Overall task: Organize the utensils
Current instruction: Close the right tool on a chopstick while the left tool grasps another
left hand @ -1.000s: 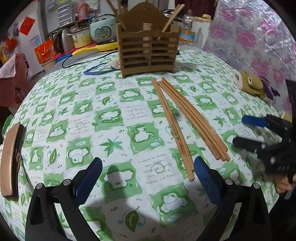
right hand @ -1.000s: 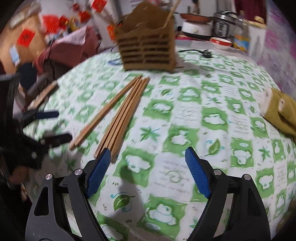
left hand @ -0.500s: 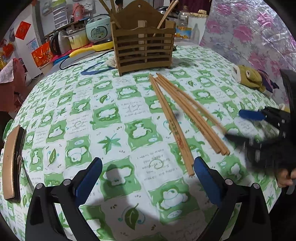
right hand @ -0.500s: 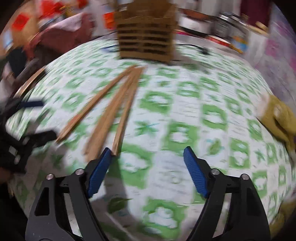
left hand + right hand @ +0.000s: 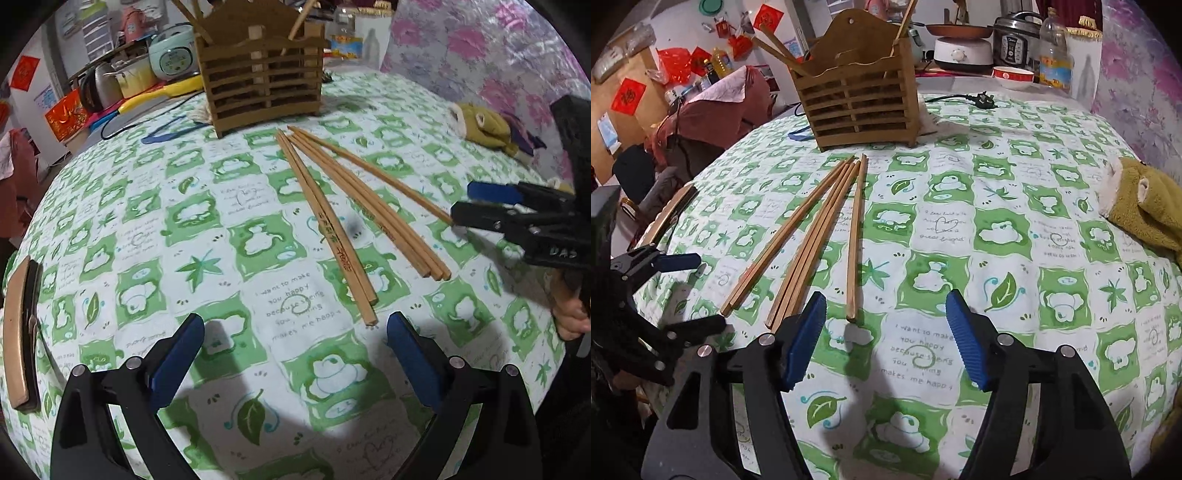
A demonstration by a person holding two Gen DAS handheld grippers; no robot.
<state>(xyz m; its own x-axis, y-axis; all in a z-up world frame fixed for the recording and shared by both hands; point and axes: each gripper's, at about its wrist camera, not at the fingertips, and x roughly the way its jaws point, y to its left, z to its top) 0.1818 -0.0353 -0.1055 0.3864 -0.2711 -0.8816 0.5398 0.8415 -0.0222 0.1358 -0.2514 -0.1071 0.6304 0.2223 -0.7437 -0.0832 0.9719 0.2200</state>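
Now right gripper (image 5: 886, 338) with jaws apart, just been closing, single chopstick (image 5: 855, 236) end lying between pads, not pinched yet. Left gripper (image 5: 295, 354) released, empty. Other chopsticks (image 5: 354, 206) on tablecloth (image 5: 184, 229) before wooden holder (image 5: 858, 99).

Risk: pads pinch only tip, stick pivots, slips, or neighbour bundle dragged.

Left view alone shows person's fingers (image 5: 570, 317); right view alone shows plug (image 5: 984, 100).

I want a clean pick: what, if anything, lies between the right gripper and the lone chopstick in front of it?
Nothing visible: only bare tablecloth separates the open right gripper from the lone chopstick.
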